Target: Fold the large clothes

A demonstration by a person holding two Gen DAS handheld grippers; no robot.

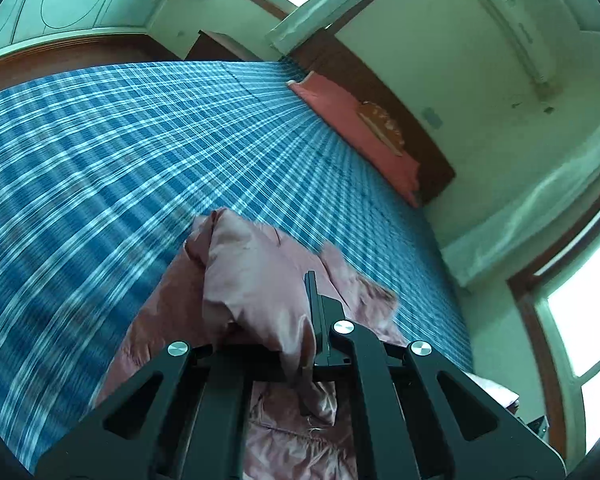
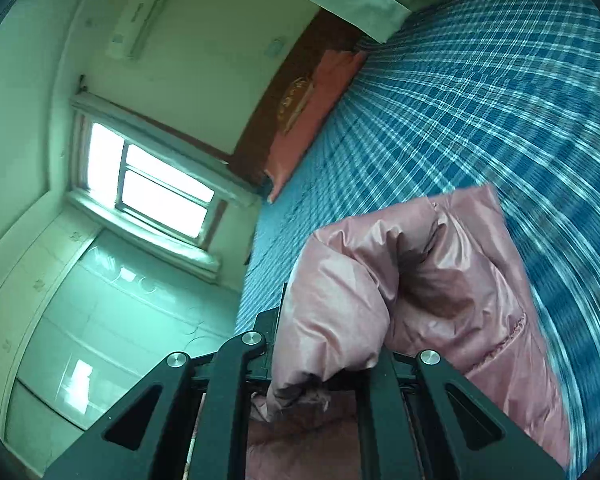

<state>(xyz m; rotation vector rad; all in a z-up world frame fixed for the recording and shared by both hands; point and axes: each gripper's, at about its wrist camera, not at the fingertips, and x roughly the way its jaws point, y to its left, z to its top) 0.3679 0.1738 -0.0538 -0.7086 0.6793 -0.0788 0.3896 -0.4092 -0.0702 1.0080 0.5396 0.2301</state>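
Slippage is the main hazard: the jacket (image 1: 256, 276) is slick, puffy fabric, and each gripper pinches only a bunched edge of it, so a quick sweep over the bed (image 1: 100, 140) could pull a fold out of the jaws. The left gripper (image 1: 306, 360) is clenched on a wad of the pink cloth, which billows forward of the jaws and trails back beneath them. The right gripper (image 2: 328, 364) is likewise clenched on the same jacket (image 2: 440, 280), which bulges ahead of and to the right of its jaws. A second hazard is uneven travel: if one hand leads, the held edge would skew and the fold would land crooked. A third is trapped air, which would make the padded layers spring apart once released. The plaid sheet beyond both sets of jaws is blurred. A pillow (image 1: 364, 136) lies far ahead against the headboard. No container appears in either view, so none has contents to report.
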